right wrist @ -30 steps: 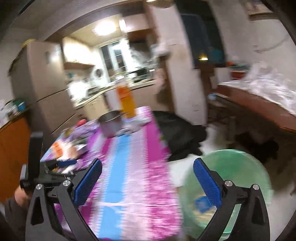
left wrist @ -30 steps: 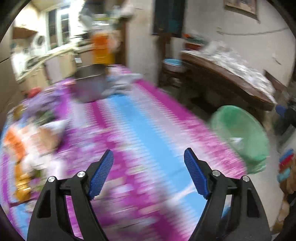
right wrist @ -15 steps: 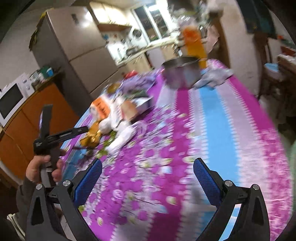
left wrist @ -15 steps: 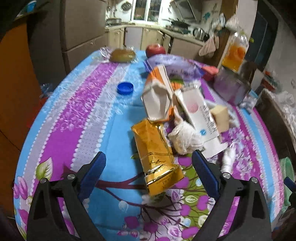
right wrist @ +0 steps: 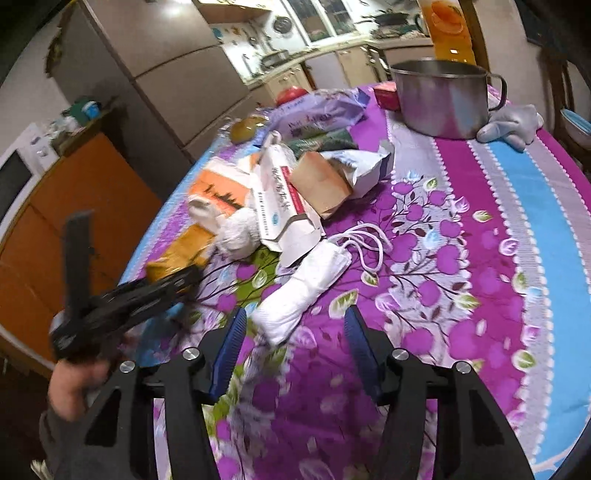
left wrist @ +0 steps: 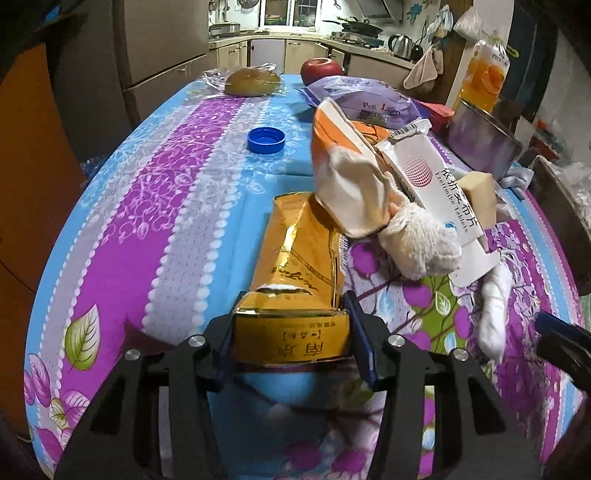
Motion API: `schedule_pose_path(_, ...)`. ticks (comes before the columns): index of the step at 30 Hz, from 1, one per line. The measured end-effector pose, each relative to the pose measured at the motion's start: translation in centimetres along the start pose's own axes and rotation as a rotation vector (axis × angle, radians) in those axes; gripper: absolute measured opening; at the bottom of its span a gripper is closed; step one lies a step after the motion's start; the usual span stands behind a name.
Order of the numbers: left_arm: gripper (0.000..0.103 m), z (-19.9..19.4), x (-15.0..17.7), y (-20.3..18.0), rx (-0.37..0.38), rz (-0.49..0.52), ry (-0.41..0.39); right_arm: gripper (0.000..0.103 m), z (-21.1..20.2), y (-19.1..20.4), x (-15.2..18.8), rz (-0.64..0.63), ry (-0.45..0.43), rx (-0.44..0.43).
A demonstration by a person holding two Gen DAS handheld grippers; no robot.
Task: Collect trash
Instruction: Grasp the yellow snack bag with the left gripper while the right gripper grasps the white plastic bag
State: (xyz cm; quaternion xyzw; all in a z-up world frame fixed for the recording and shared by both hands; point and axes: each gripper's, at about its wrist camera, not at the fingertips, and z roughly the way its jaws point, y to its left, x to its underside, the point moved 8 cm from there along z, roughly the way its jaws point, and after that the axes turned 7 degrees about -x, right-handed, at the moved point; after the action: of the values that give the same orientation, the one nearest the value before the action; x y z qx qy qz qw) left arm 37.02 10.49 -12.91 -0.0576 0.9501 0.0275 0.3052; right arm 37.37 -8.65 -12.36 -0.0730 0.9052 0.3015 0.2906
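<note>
We had the left gripper (left wrist: 291,341) just closing onto the gold packet (left wrist: 301,266) (seemingly pinched); right gripper (right wrist: 293,341), narrowing but empty, needed to straddle the white mask (right wrist: 303,288).

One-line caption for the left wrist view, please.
Left gripper closing on a gold packet beside a trash pile on a floral tablecloth.

Dim kitchen around a table under a purple, blue and floral plastic cloth (left wrist: 192,177)

Beyond the cloth's far end a tall grey-brown two-door refrigerator (right wrist: 177,70) stands; beside it, cream base cabinets (left wrist: 295,55) run under a bright window (left wrist: 288,13) with a steel kettle (left wrist: 400,46) on the counter. Left of the refrigerator an orange wooden cupboard (right wrist: 85,206) carries a white microwave (right wrist: 18,173). A ceiling light glares above the refrigerator
</note>
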Motion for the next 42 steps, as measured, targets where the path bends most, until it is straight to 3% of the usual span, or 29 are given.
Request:
schedule_pose_path(8,0.048,-0.4,0.5,0.3,0.036,0.003,-0.012,0.056,4.1,-0.3,-1.3,0.006,0.005,0.141)
schedule_pose_path(11,0.048,-0.4,0.6,0.1,0.047,0.01,-0.015,0.048,4.5,-0.3,-1.7,-0.009,-0.01,0.185)
schedule_pose_path(18,0.048,-1.2,1.6,-0.3,0.086,0.005,-0.032,0.023,2.8,-0.1,-0.9,-0.043,-0.054,0.158)
schedule_pose_path(24,0.048,-3.1,2.7,0.1,0.09,-0.016,-0.079,0.021,-0.3,0.8,0.3,-0.12,-0.118,0.168)
schedule_pose_path(32,0.048,-8.7,3.2,0.5,0.073,-0.017,-0.217,0.021,-3.9,2.6,1.3,-0.187,-0.198,0.17)
schedule_pose_path(42,0.048,-15.1,1.7,-3.4,0.087,0.011,-0.409,0.021,-10.5,5.2,1.1,-0.263,-0.337,0.215)
